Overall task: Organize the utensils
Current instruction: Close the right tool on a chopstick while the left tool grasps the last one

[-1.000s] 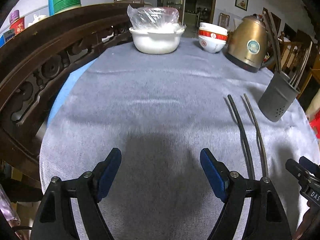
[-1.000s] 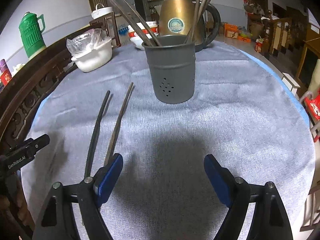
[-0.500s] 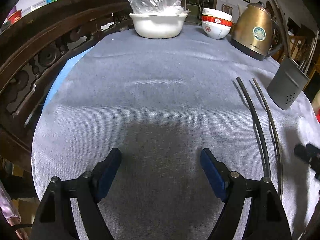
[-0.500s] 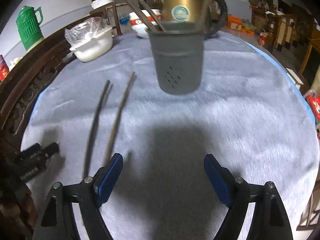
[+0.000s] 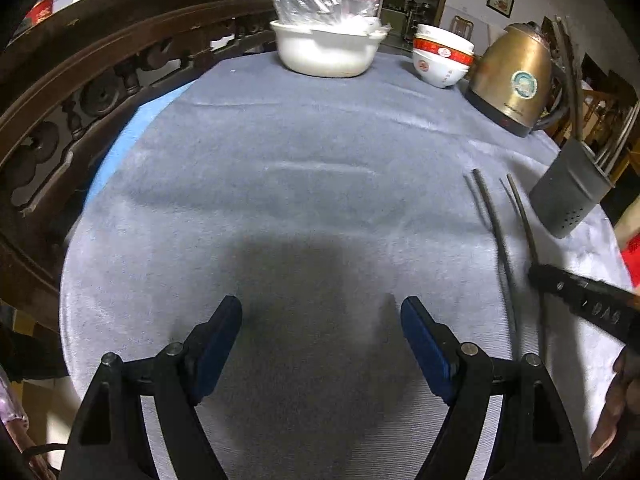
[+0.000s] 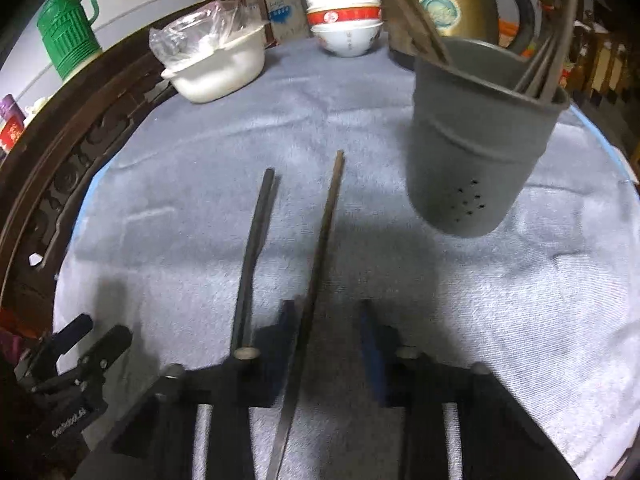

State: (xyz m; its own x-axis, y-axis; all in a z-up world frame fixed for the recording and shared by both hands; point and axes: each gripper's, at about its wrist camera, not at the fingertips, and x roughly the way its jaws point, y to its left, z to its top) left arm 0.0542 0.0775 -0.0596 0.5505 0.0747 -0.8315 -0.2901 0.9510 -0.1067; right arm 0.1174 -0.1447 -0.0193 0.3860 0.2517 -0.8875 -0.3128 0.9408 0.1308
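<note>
Two long chopsticks lie side by side on the grey cloth: a dark one (image 6: pixel 250 264) (image 5: pixel 494 228) on the left and a brown one (image 6: pixel 322 240) (image 5: pixel 522 216) on the right. A grey utensil holder (image 6: pixel 476 148) (image 5: pixel 568 196) with several chopsticks in it stands just right of them. My right gripper (image 6: pixel 330 328) has its jaws partly closed around the brown chopstick's near part, with a gap still visible. It also shows in the left wrist view (image 5: pixel 580 304). My left gripper (image 5: pixel 322 320) is open and empty over bare cloth, left of the chopsticks.
A white pot (image 5: pixel 326 50) with a plastic bag, stacked red-and-white bowls (image 5: pixel 440 60) and a brass kettle (image 5: pixel 514 80) stand at the table's far side. A carved wooden chair back (image 5: pixel 80 80) curves along the left edge. A green jug (image 6: pixel 68 32) stands behind.
My right gripper has moved left and forward over the brown chopstick and its jaws have narrowed around it. My left gripper has stayed open, shifting only slightly.
</note>
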